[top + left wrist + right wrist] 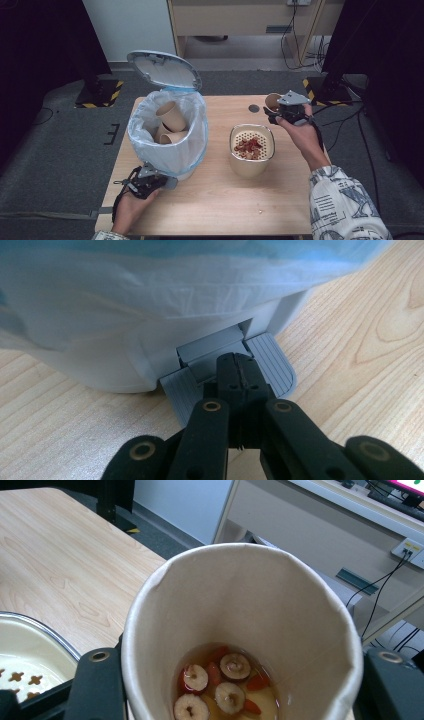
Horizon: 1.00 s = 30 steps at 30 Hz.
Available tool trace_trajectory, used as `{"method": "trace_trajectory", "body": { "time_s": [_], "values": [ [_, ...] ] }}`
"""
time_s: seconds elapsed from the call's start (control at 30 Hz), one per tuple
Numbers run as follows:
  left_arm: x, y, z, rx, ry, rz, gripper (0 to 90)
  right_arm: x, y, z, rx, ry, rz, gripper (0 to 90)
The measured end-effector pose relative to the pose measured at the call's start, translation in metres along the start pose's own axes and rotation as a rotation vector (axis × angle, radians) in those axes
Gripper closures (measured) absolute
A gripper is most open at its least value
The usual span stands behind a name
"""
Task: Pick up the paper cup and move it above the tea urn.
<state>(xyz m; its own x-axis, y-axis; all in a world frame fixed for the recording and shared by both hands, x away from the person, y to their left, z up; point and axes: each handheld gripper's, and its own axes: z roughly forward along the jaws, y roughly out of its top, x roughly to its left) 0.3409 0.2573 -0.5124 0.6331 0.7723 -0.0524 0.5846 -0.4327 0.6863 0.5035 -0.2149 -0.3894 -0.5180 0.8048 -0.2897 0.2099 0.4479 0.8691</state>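
- Paper cup point(240, 630), held in the right gripper point(280, 112), sits above the far right part of the wooden table point(220, 195), just beyond the strainer container point(251, 150).
- In the high view the cup point(273, 101) tilts: its long axis leans away from upright and its open mouth faces up and toward the person.
- In the right gripper view the mouth faces the camera, and the rim is pinched slightly out of round.
- Inside the cup lies a little amber liquid point(200, 657) with round pale fruit slices point(235, 666) and small red berries point(257, 682) at the bottom.
- The strainer container is cream-coloured, with a perforated insert that carries a heap of red and pale fruit pieces point(248, 146).
- The white pedal bin point(170, 135), on the left part of the table, is lined with a blue-edged bag; its lid point(162, 69) stands open, and at least two empty paper cups point(171, 116) lie tilted inside.
- The right gripper's jaws are clamped on the cup's sides, one black jaw at each side of the wall in its own view.
- The left gripper point(239, 371) has its jaws together, with nothing between them; their tips press on the bin's grey foot pedal point(270, 362) at the base of the bin.
- The person's left hand point(131, 207) holds that gripper low at the near left table edge.
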Motion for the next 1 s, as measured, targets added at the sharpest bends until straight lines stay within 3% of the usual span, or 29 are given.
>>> {"method": "trace_trajectory", "body": {
  "time_s": [1.0],
  "values": [
    [-0.0002,0.0000,0.0000,0.000,0.003,0.002,90.0,0.0005,-0.0012,0.0026,-0.058,0.048,-0.072,34.8]
  ]
}}
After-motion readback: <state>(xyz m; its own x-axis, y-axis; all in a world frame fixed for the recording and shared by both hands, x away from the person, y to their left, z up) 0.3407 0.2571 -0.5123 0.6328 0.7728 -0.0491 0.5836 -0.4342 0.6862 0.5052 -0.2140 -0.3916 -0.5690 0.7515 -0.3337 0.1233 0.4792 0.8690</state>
